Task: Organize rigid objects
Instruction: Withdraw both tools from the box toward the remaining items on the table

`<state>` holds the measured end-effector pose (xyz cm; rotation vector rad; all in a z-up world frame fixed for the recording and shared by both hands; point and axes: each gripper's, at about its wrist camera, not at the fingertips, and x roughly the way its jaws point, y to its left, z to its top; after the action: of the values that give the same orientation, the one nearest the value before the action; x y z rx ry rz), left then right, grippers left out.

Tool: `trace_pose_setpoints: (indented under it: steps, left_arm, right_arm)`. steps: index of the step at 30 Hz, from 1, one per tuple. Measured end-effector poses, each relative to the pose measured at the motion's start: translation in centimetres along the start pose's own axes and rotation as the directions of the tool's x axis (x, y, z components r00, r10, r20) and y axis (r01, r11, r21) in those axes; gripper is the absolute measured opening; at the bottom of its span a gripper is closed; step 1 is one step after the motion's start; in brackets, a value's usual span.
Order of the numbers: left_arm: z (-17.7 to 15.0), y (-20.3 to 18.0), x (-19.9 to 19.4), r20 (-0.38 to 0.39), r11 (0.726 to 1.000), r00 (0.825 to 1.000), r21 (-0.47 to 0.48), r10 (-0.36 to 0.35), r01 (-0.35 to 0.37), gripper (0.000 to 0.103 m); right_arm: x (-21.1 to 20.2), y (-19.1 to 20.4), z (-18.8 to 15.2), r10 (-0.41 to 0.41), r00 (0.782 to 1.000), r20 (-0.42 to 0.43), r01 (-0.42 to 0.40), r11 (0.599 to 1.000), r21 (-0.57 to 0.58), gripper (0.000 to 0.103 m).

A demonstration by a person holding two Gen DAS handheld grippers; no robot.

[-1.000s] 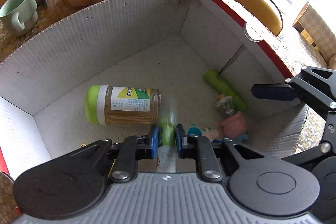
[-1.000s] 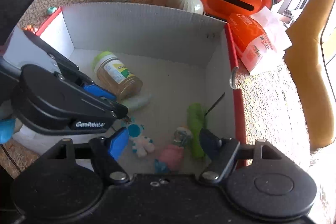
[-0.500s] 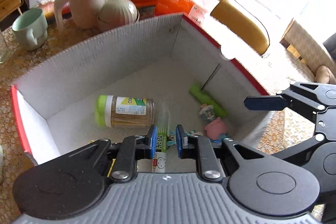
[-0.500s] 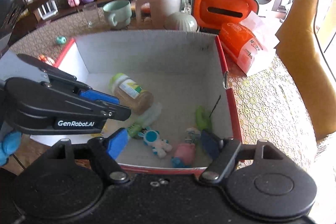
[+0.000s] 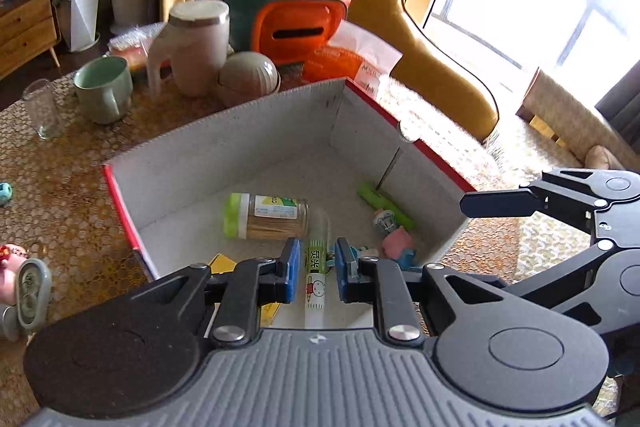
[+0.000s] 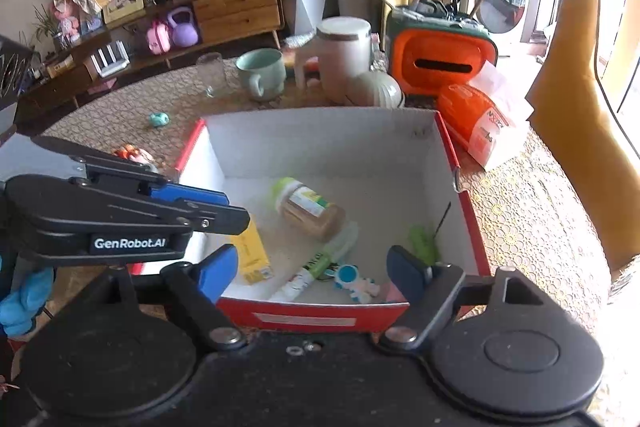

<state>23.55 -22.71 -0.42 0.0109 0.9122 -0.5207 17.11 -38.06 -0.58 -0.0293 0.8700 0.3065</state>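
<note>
- Glue stick (image 6: 316, 261) lies flat inside the box (image 6: 320, 311), near its front wall.
- Right gripper (image 6: 312, 265) hangs over that front wall, its jaws opening with nothing between them.
- Left gripper (image 6: 234, 207) is over the box's left rim, closed tight and empty.
- Jar (image 6: 310, 209) lies on its side mid-box.
- Mug (image 6: 262, 71) stands beyond the box's far wall.

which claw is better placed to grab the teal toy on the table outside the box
Left, probably: the teal toy lies left of the box, nearer the left claw, though that is shut. The right claw, empty, jaws opening, is further right.
</note>
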Motion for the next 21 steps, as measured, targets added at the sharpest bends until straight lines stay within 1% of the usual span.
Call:
trace_pose_setpoints:
  steps: [4, 7, 13, 14, 15, 19, 20, 21]
  left_arm:
    - [-0.8, 0.3, -2.2, 0.034, 1.0, 0.999, 0.002, 0.0, 0.0, 0.018]
    - [-1.7, 0.5, -3.9, 0.061, 1.0, 0.998, 0.009, 0.007, -0.007, 0.018]
    - [-4.0, 1.5, -7.3, 0.14, 0.999, 0.989, 0.009, 0.049, -0.051, 0.018]
    - [-4.4, 1.7, -7.8, 0.148, 0.998, 0.987, 0.01, 0.058, -0.06, 0.02]
    - [-4.8, 2.0, -8.3, 0.156, 0.998, 0.986, 0.01, 0.065, -0.068, 0.025]
    - [-6.5, 3.4, -10.0, 0.181, 0.996, 0.98, -0.011, 0.085, -0.084, 0.037]
    - [-6.9, 4.0, -10.4, 0.186, 0.996, 0.979, -0.024, 0.086, -0.083, 0.045]
    - [-7.4, 4.4, -10.8, 0.191, 0.996, 0.978, -0.034, 0.088, -0.084, 0.055]
  right_arm:
    - [-1.4, 1.2, -0.4, 0.014, 0.999, 0.029, -0.015, 1.0, 0.013, 0.086]
    - [-2.1, 1.8, -0.6, 0.026, 0.998, 0.05, -0.027, 0.999, 0.036, 0.086]
    - [-3.2, 3.5, -1.3, 0.043, 0.994, 0.098, -0.05, 0.997, 0.064, 0.087]
    - [-3.3, 3.9, -1.4, 0.047, 0.993, 0.105, -0.054, 0.996, 0.067, 0.087]
    - [-3.4, 4.4, -1.6, 0.053, 0.992, 0.113, -0.061, 0.996, 0.069, 0.088]
    - [-3.2, 6.0, -1.8, 0.078, 0.989, 0.128, -0.088, 0.994, 0.072, 0.09]
    - [-3.1, 6.5, -1.9, 0.083, 0.988, 0.131, -0.093, 0.993, 0.07, 0.091]
    - [-3.1, 7.0, -2.0, 0.092, 0.987, 0.133, -0.102, 0.992, 0.068, 0.091]
